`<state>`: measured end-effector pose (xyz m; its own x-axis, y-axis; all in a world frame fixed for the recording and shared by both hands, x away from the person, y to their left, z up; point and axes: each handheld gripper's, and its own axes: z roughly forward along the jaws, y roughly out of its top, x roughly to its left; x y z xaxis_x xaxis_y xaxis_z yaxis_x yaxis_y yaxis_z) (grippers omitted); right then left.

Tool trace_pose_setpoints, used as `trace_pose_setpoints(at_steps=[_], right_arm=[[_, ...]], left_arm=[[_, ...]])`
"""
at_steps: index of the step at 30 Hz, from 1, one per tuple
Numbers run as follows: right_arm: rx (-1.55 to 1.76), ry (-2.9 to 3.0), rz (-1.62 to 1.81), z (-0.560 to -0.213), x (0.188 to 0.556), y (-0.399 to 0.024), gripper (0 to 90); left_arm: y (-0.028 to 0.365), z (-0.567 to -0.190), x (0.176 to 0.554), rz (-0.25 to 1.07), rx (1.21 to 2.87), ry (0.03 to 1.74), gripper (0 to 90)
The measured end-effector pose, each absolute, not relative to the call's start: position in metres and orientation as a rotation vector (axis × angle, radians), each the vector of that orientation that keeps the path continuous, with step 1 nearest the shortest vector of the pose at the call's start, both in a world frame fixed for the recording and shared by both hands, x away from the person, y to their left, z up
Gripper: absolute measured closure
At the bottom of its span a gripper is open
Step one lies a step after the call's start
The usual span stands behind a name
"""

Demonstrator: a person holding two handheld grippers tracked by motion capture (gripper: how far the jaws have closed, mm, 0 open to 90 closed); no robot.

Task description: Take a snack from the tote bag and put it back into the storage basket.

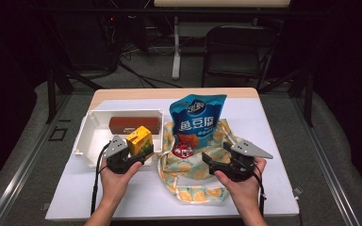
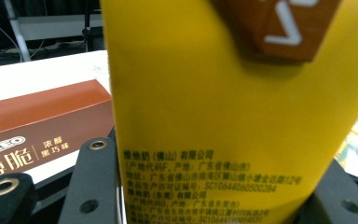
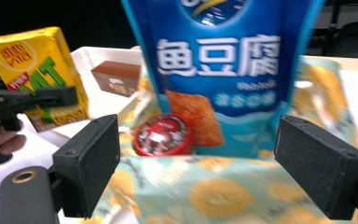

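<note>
A yellow drink carton [image 1: 139,139] hangs over the front right corner of the white bin [image 1: 90,136], with my left gripper [image 1: 141,150] shut on it. In the left gripper view the carton [image 2: 223,102] sits between both jaws of the left gripper [image 2: 214,198]. My right gripper [image 1: 217,155] stands open over the patterned cloth bag [image 1: 193,174], with nothing between its jaws. In the right gripper view the right gripper [image 3: 205,163] faces a blue snack pouch [image 3: 223,70] and a red round tin [image 3: 163,135]. The carton [image 3: 37,74] shows at the left there.
A brown biscuit box [image 1: 134,124] lies in the white bin; it shows as well in the left gripper view [image 2: 42,121]. The blue pouch [image 1: 197,120] stands upright on the cloth bag at mid table. A dark chair [image 1: 238,52] stands beyond the table.
</note>
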<state>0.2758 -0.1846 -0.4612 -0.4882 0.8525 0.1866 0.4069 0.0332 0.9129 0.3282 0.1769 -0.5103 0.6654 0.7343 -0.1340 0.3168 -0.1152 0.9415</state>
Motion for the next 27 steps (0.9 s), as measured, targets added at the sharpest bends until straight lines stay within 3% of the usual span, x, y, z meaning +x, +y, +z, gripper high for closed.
trace_pose_setpoints(at_steps=[14, 27], right_arm=[[1.371, 1.811, 1.383, -0.49, 0.262, -0.241, 14.5], [1.367, 1.824, 1.351, -0.502, 0.262, -0.246, 15.0]], left_arm=[[0.189, -0.527, 0.342, 0.452, 1.69, 0.941, 50.0], [0.182, -0.551, 0.365, 0.432, 1.75, 1.064, 49.9]])
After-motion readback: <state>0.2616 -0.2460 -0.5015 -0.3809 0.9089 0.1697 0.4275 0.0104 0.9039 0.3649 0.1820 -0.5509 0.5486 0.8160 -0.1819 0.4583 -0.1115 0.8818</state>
